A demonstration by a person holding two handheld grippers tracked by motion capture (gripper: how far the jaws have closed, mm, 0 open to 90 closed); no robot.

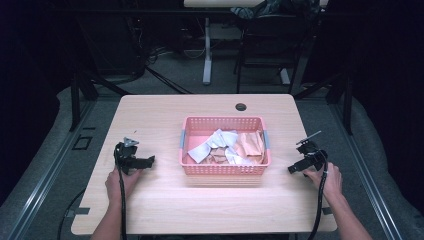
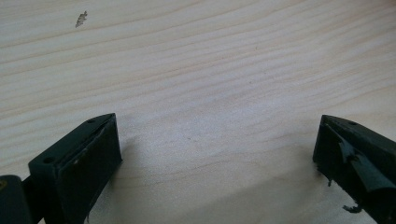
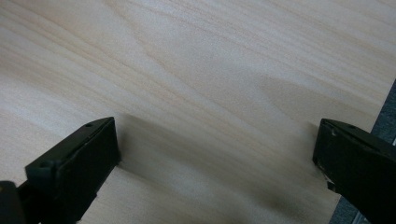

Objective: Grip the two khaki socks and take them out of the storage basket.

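Observation:
A pink plastic basket (image 1: 224, 169) stands at the middle of the wooden table (image 1: 165, 112), holding crumpled white and peach cloths (image 1: 227, 145). My left gripper (image 1: 148, 161) rests low over the table to the basket's left, held by a hand. Its jaws stand wide apart over bare wood, so the left gripper (image 2: 217, 140) is open and holds nothing. My right gripper (image 1: 292, 169) sits to the basket's right near the table's right edge. The right gripper (image 3: 217, 140) is open too, with only wood grain between its jaws.
A round cable hole (image 1: 241, 107) sits in the table behind the basket. A small dark mark (image 2: 81, 18) shows on the wood ahead of the left gripper. Beyond the table stand desk legs (image 1: 207, 55) and a chair in a dark room.

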